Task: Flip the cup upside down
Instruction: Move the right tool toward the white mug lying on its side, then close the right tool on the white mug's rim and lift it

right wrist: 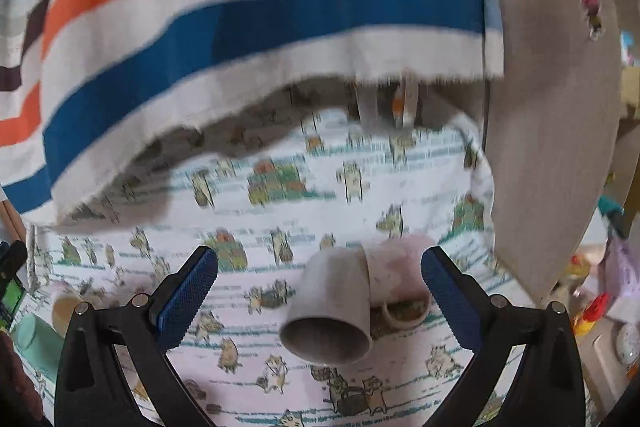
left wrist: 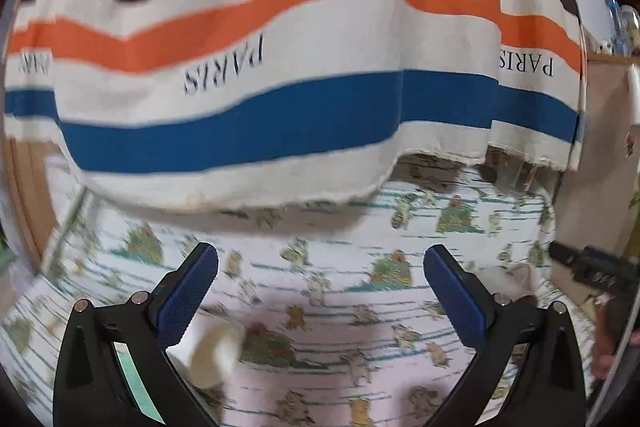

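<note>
Two cups (right wrist: 326,311) lie tipped on the cat-print tabletop (right wrist: 280,379) between the right gripper (right wrist: 319,281)'s parted jaws; probably stiff, light, slippery, best pinched across the wall. Left gripper (left wrist: 320,277) gapes.

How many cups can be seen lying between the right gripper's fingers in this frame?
2. A grey-white cylindrical cup lies on its side, mouth toward the camera, on the cat-print cloth; a pale pink handled mug lies just behind it, to its right, seemingly touching. The image is blurred, so more may be hidden.
</note>
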